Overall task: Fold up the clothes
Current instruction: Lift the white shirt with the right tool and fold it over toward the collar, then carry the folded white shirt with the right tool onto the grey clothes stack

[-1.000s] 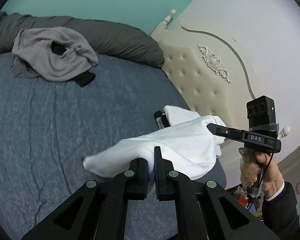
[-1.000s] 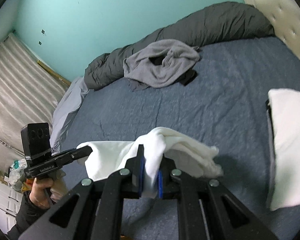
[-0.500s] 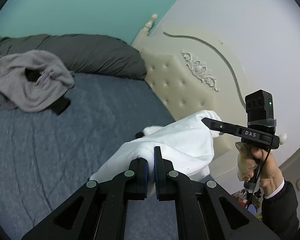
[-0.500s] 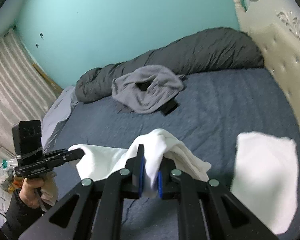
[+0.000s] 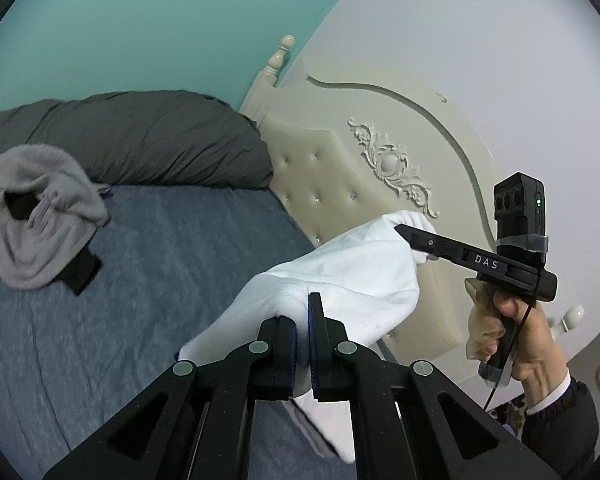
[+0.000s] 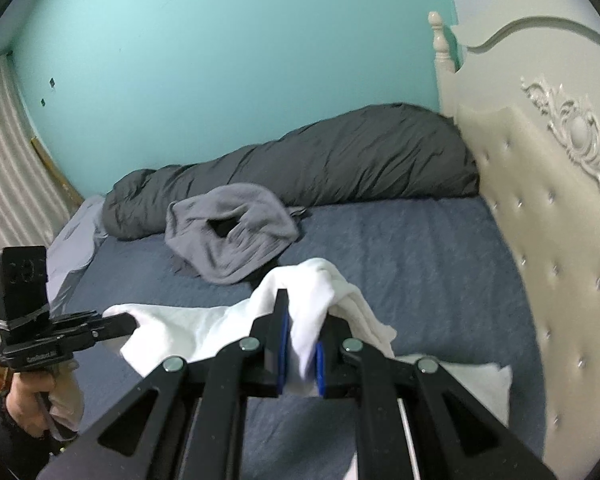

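Note:
A white garment (image 5: 352,276) hangs in the air between both grippers, above the blue-grey bed (image 5: 148,280). My left gripper (image 5: 302,320) is shut on one bunched end of it. My right gripper (image 6: 300,328) is shut on the other end (image 6: 312,300); it also shows in the left wrist view (image 5: 400,229), held in a hand. The left gripper shows at the left of the right wrist view (image 6: 134,322). A crumpled grey garment (image 6: 230,236) lies on the bed further back.
A folded white cloth (image 6: 476,384) lies on the bed under the right gripper. A dark grey duvet roll (image 6: 300,168) lies along the teal wall. The cream tufted headboard (image 6: 540,216) stands at the right.
Both grippers have lifted the white garment higher off the bed and carried it toward the headboard. The folded white cloth now sits lower in the right view.

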